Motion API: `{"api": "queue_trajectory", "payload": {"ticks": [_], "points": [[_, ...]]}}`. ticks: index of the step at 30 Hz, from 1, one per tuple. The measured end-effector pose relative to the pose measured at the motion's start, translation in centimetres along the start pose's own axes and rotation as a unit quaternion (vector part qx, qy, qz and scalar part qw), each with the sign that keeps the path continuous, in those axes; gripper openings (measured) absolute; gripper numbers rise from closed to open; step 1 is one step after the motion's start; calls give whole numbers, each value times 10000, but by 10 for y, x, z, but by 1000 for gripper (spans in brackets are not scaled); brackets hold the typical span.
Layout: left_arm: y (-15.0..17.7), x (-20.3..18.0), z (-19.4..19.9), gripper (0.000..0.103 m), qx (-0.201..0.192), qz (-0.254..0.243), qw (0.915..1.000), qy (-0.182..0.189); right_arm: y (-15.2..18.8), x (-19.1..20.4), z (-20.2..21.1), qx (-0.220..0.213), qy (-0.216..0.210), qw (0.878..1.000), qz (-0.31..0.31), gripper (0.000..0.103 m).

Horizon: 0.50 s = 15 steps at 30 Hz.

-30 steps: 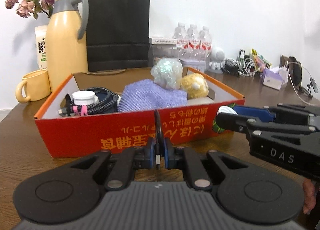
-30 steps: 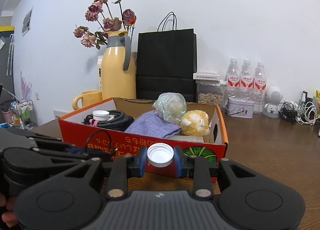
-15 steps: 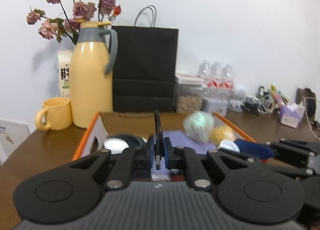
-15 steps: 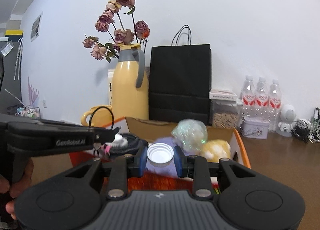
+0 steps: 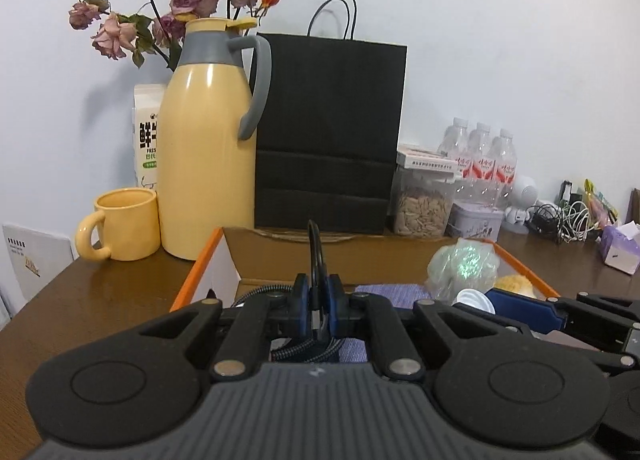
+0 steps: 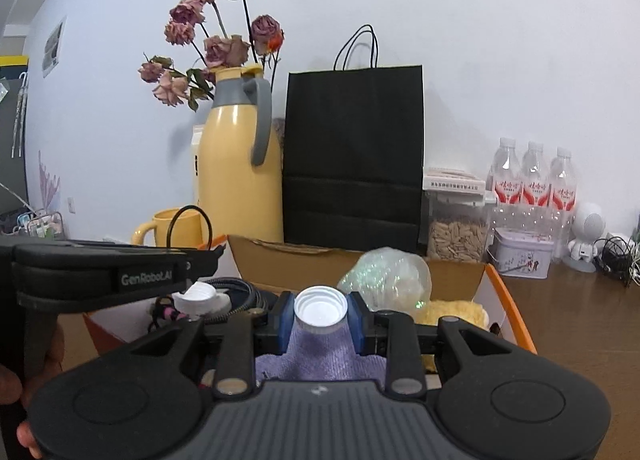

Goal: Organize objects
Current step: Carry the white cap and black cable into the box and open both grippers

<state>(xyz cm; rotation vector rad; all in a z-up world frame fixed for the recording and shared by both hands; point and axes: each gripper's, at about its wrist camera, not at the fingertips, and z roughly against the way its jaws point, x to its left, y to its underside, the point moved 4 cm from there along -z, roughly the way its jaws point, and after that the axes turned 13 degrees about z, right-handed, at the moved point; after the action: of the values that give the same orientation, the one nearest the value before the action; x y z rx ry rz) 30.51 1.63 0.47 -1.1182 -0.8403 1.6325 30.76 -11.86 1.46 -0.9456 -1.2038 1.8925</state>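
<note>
— Left gripper [image 5: 319,310] is pinching a black cable [image 5: 314,260], and it is sitting over the box [image 5: 196,272] near its orange left edge.

— Is the right gripper [image 6: 320,314] squeezing something?

— Yes, a white cap [image 6: 320,307], over the purple cloth [image 6: 320,360] in the box.

— Is the box looking full?

— Yes. A coiled cord [image 6: 240,292], a shiny bag [image 6: 384,280] and a yellow toy [image 6: 452,314] are filling it. The table [image 6: 580,324] on the right is looking bare.
</note>
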Motion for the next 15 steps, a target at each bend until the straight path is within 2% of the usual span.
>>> {"api": "queue_trajectory", "payload": {"ticks": [4, 6, 7, 8, 9, 10, 11, 12, 13, 15], "points": [[4, -3, 5, 11, -77, -106, 9999, 5, 2, 2, 2, 13, 1, 10000, 34, 27], [4, -5, 9, 12, -165, -139, 9998, 3, 3, 2, 4, 27, 27, 10000, 29, 27], [5, -5, 12, 16, -230, -161, 9996, 0, 5, 1, 5, 34, 56, 10000, 13, 29], [4, -5, 14, 30, -275, -168, 9995, 4, 6, 0, 7, 44, 69, 10000, -12, 32], [4, -4, 16, 44, -315, -152, 9994, 7, 7, -2, 9, 56, 63, 10000, -52, 46], [4, -3, 19, 74, -378, -135, 9992, -24, 7, -4, 11, 43, 74, 9999, -94, 69], [3, -3, 22, 94, -471, -145, 9988, -60, 8, -5, 13, 15, 123, 9998, -135, 81], [3, -3, 26, 101, -613, -165, 9979, -101, 8, -7, 16, -18, 187, 9997, -154, 96], [3, -3, 29, 103, -736, -173, 9971, -105, 8, -7, 18, -57, 233, 9996, -149, 101], [2, -2, 33, 103, -869, -148, 9960, -152, 8, -9, 20, -87, 255, 9995, -183, 103]]}}
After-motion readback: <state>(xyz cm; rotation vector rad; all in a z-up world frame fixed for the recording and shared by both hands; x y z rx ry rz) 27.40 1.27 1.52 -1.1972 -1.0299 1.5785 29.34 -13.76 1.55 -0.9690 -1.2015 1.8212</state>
